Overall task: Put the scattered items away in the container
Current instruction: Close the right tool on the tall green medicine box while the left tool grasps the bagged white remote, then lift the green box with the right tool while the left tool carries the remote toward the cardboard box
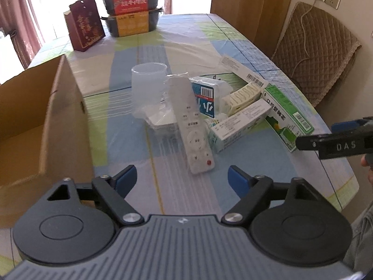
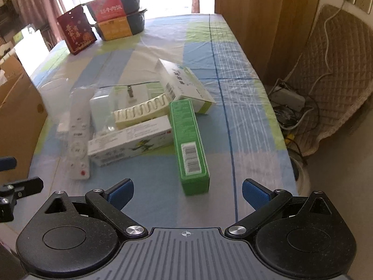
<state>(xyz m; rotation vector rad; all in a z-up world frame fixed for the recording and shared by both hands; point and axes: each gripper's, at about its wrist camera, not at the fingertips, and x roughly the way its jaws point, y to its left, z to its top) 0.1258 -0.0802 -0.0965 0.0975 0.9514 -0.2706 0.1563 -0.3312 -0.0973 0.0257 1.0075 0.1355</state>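
Note:
A pile of items lies mid-table: a white remote (image 1: 194, 126) (image 2: 78, 137), a clear plastic cup (image 1: 148, 86), a blue-and-white pack (image 1: 206, 96), a cream ribbed clip (image 1: 242, 98) (image 2: 142, 113), a white medicine box (image 1: 240, 126) (image 2: 130, 143), a green box (image 1: 288, 116) (image 2: 190, 144) and a long white box (image 1: 244, 71) (image 2: 184, 86). An open cardboard box (image 1: 39, 126) (image 2: 17, 114) stands at the left. My left gripper (image 1: 181, 178) is open, just short of the remote's near end. My right gripper (image 2: 187, 192) is open, right before the green box's near end.
At the table's far end stand a dark red gift box (image 1: 86, 23) (image 2: 75, 31) and two stacked black food trays (image 1: 131, 9) (image 2: 119, 16). A quilted brown chair (image 1: 314, 53) (image 2: 338, 74) with cables sits right of the table (image 1: 233, 35), beside a wooden door.

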